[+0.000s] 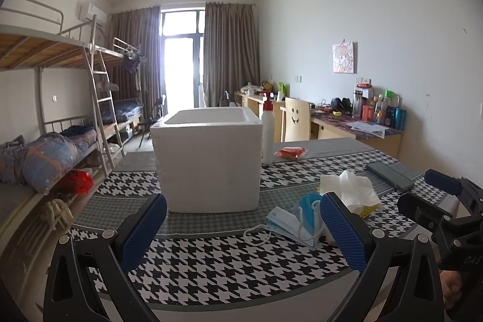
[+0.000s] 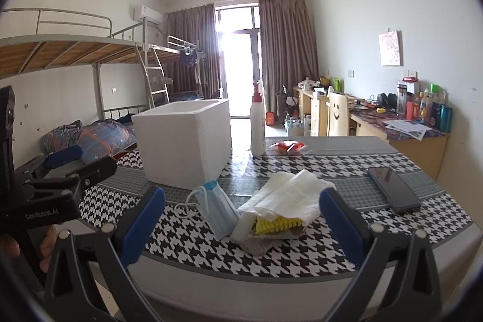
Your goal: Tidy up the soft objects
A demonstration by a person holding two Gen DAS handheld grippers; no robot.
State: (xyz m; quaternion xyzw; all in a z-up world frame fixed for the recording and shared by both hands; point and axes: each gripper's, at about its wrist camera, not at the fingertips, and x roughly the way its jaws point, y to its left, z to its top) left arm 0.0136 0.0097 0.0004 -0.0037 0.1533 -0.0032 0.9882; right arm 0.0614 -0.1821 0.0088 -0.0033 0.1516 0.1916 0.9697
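Your left gripper (image 1: 243, 228) hovers with its blue pads spread wide and nothing between them, over the near edge of the houndstooth tabletop (image 1: 211, 270). Your right gripper (image 2: 241, 219) is likewise wide apart and empty. Just ahead of both, near that edge, lies a crumpled blue face mask (image 2: 217, 210), touching a heap of white tissue (image 2: 289, 195) that covers a yellow sponge (image 2: 277, 224). Behind them, toward the table's middle, stands an open white foam box (image 1: 208, 162). A white pump bottle (image 2: 258, 125) stands by the far edge, and a dark phone (image 2: 392, 189) lies near the right edge.
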